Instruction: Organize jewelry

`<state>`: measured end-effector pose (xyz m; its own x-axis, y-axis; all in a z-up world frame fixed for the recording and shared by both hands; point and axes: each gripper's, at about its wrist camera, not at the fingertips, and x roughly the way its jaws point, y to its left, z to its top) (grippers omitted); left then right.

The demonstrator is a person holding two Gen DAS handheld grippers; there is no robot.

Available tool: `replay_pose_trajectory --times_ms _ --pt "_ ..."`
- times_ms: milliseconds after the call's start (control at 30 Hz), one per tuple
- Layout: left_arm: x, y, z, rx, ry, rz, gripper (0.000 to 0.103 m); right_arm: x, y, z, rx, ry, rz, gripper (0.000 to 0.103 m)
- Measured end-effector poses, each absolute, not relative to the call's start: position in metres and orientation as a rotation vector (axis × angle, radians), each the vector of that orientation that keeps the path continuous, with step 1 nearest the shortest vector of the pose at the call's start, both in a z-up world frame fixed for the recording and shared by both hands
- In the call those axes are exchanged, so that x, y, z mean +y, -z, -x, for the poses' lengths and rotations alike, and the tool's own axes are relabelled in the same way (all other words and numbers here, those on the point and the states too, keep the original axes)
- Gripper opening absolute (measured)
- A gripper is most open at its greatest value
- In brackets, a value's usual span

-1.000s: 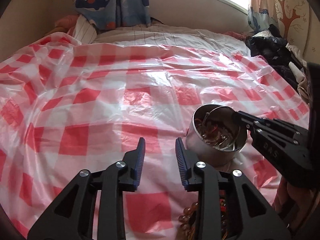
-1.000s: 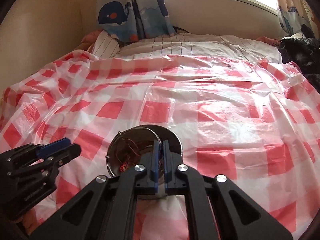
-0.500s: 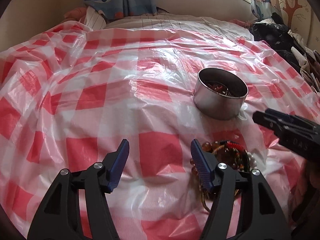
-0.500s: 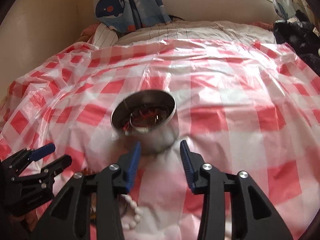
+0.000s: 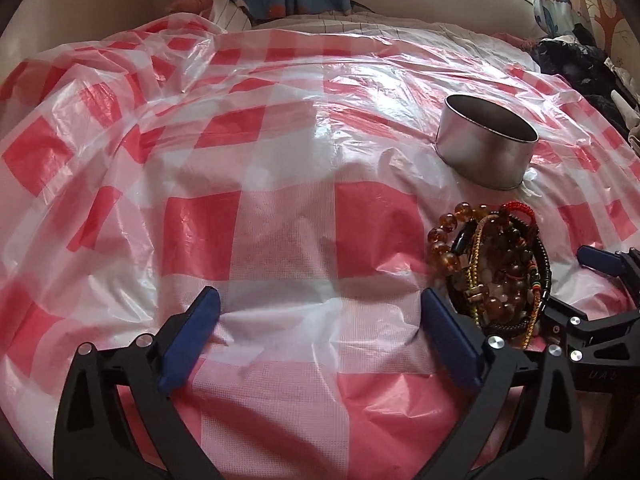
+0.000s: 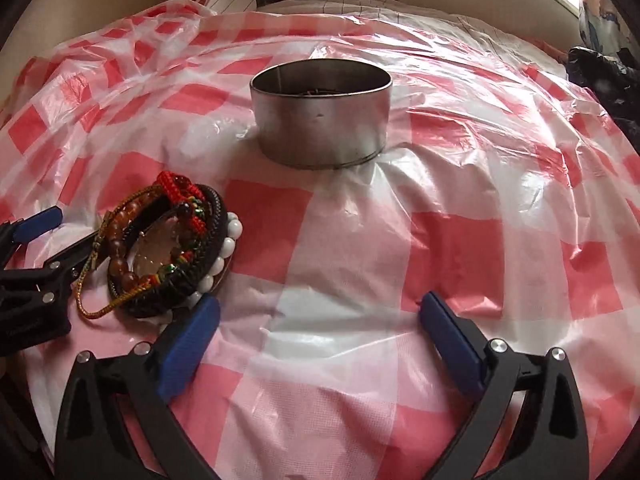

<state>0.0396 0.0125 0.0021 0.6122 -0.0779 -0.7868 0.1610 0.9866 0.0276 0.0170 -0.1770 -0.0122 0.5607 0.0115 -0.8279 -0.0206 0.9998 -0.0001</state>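
Both claws have just been opening and now stand spread wide, nothing between the pads. The left gripper (image 5: 320, 320) hovers low over the red-and-white checked plastic sheet (image 5: 248, 220), with the heap of bracelets (image 5: 496, 268) just beside its right finger. The right gripper (image 6: 320, 320) has the same heap (image 6: 168, 248) beside its left finger. The round metal tin (image 6: 322, 114) stands upright farther in on the sheet, apart from the heap, well away from the sheet's far edge

Red-and-white checked sheet (image 5: 248, 216), silver tin (image 6: 320, 120)
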Motion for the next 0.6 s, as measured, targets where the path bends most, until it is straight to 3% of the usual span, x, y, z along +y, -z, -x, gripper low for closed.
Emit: replay_pose_trajectory --times_ms 600 --pt "0.0163 0.0043 -0.0440 0.918 0.159 -0.077 0.096 -0.1803 0.0120 -0.0168 0.972 -0.027 -0.012 0.096"
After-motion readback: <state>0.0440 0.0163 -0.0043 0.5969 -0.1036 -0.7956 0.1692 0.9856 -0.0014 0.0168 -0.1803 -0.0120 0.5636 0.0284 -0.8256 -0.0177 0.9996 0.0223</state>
